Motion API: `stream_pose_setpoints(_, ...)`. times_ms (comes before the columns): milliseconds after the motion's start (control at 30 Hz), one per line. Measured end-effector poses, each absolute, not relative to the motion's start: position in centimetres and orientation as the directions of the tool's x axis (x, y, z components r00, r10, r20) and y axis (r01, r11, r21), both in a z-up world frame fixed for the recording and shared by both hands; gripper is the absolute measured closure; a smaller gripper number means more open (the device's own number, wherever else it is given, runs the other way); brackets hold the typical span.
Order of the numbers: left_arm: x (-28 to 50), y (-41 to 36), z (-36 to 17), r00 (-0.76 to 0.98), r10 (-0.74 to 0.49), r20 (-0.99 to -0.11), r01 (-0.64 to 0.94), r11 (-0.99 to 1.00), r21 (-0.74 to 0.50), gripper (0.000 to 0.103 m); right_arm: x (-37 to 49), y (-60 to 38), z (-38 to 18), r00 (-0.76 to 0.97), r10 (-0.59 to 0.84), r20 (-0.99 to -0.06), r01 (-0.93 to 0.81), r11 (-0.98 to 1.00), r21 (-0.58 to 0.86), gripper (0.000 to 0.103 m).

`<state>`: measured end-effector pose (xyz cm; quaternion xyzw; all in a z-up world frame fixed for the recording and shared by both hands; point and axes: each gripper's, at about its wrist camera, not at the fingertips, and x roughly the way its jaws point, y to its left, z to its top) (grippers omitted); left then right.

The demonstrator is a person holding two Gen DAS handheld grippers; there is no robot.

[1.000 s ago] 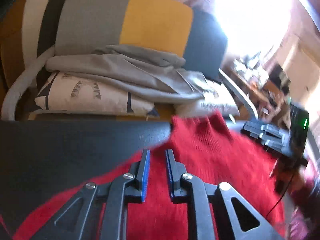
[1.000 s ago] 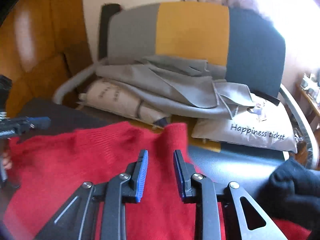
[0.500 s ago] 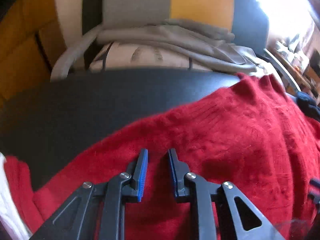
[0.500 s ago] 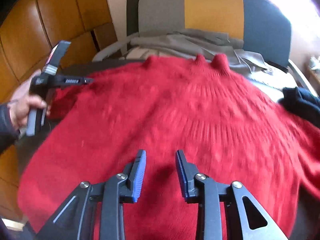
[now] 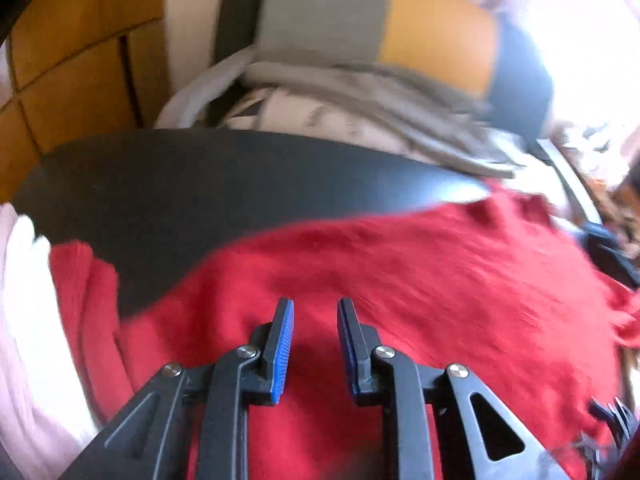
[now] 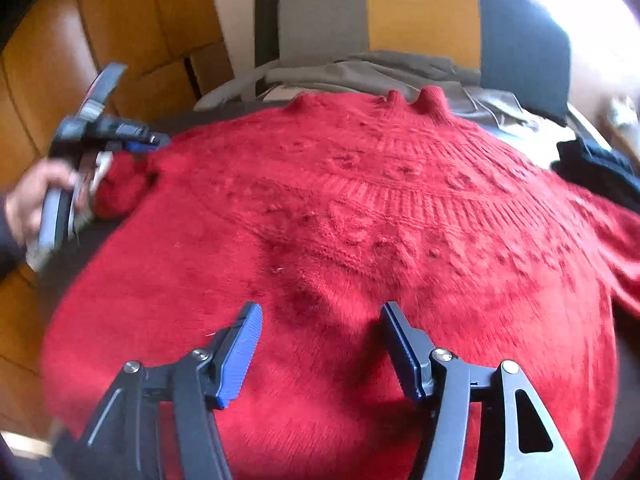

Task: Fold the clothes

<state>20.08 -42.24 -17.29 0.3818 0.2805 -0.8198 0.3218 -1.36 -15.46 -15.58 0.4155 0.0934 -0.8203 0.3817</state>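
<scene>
Behind the dark worktop [image 5: 208,184] I see a chair with a grey, yellow and navy back [image 6: 400,16], grey clothes [image 6: 384,68] piled on its seat, and wooden panelling [image 6: 120,28] on the left.

Spread flat across that worktop lies the red knitted sweater [image 6: 360,220], collar toward the chair and its patterned yoke facing up. One sleeve end is bunched at the left edge [image 6: 120,188]; the other sleeve trails off to the right.

My right gripper [image 6: 320,320] hovers over the sweater's lower body with its jaws spread wide and nothing between them. Whether the tips touch the knit I cannot tell.

My left gripper [image 5: 314,316] sits low over the sweater's left side [image 5: 400,280]. Its jaws stand a narrow gap apart, with only red fabric showing below the gap, so I read it as open and holding nothing; this view is blurred, so that reading is cautious. From the right wrist view the same gripper [image 6: 152,142] appears at the far left, held in a hand [image 6: 36,192], its tips just beside the bunched sleeve.

A dark navy garment [image 6: 600,164] lies at the worktop's right edge, near the sweater's shoulder. Something pale pink and white [image 5: 24,320] fills the left margin of the left wrist view.
</scene>
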Motion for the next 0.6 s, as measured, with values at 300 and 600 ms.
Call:
stream_pose_setpoints(300,28.2,-29.5,-17.1,-0.676,-0.097,-0.730,0.578,-0.685,-0.444,0.069,2.6,1.3,-12.5,-0.524,-0.465,-0.713,0.445,-0.864,0.236,0.032)
stream_pose_setpoints(600,31.8,-27.4,-20.1,-0.690,-0.074,-0.720,0.633,-0.544,-0.551,0.056,5.5,5.6,-17.2,-0.504,-0.339,-0.794,0.370,-0.916,0.155,0.034)
